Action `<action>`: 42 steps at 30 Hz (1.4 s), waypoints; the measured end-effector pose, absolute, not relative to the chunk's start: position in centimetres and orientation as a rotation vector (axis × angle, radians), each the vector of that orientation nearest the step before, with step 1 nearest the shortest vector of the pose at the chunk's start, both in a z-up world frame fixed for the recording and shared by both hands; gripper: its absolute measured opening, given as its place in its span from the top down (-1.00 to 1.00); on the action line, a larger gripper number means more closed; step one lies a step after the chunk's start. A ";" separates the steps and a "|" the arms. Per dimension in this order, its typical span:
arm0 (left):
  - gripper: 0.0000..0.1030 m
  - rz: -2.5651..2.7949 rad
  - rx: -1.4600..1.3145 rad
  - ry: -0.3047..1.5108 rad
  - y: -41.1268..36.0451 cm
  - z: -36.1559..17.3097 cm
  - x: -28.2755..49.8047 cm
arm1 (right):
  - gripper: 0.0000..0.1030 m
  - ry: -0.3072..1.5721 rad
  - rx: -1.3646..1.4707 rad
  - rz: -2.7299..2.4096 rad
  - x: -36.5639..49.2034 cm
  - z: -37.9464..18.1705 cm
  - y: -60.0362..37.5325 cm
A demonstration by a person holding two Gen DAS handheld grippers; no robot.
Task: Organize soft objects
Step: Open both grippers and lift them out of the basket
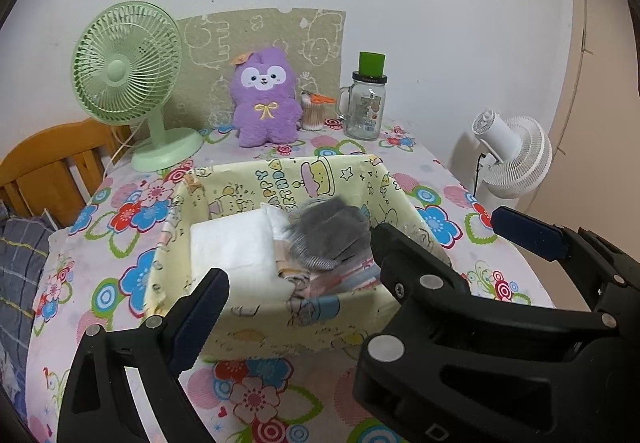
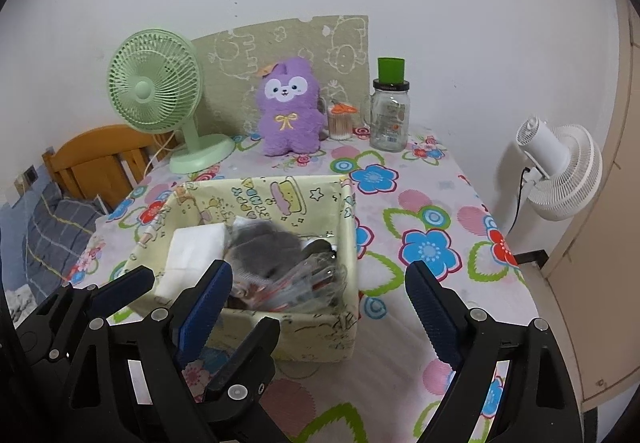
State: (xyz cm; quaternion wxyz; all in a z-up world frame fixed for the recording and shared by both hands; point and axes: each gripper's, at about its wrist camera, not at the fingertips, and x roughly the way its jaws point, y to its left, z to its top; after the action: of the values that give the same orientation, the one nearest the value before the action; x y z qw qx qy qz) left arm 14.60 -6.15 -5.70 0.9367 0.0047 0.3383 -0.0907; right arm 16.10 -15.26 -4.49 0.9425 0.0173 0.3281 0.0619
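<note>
**Both claws hover empty at the near edge of the box, the grey soft item blurred above its contents.**

Your right gripper (image 2: 316, 295) stands wide open with nothing between its pads; your left gripper (image 1: 296, 263) is spread too and holds nothing. Just ahead of both, the yellow cartoon-print box (image 2: 320, 331) holds a white folded cloth (image 1: 236, 247), the grey soft item (image 2: 264, 243) and mixed packets. This looks like the gap between placements: next you likely need another soft thing, perhaps the purple plush (image 2: 290, 111) well beyond the box. A floral tablecloth (image 2: 420, 243) covers the table; a green fan (image 1: 128, 71) stands far ahead to the left against the white wall.
</note>
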 end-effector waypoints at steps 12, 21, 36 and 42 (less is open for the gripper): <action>-0.88 -0.160 -0.005 0.660 -4.5 -5.2 11.1 | -0.84 0.639 0.015 0.144 12.8 -3.8 -13.6; -0.88 -0.148 -0.008 0.635 -3.5 -4.6 9.0 | -0.85 0.618 0.007 0.158 10.7 -3.0 -12.5; -0.90 -0.071 -0.067 0.613 -0.3 -3.9 6.8 | -0.85 0.567 -0.001 0.090 7.5 -1.7 -13.8; -0.90 -0.041 -0.074 0.583 1.1 -2.9 5.6 | -0.85 0.534 0.011 0.061 6.3 -0.7 -15.1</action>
State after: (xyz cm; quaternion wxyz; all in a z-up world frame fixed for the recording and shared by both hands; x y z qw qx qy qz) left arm 5.60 1.15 -2.93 0.9569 -0.0367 0.2875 -0.0200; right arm 6.30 -15.14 -0.72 0.9640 0.0056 0.2640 0.0301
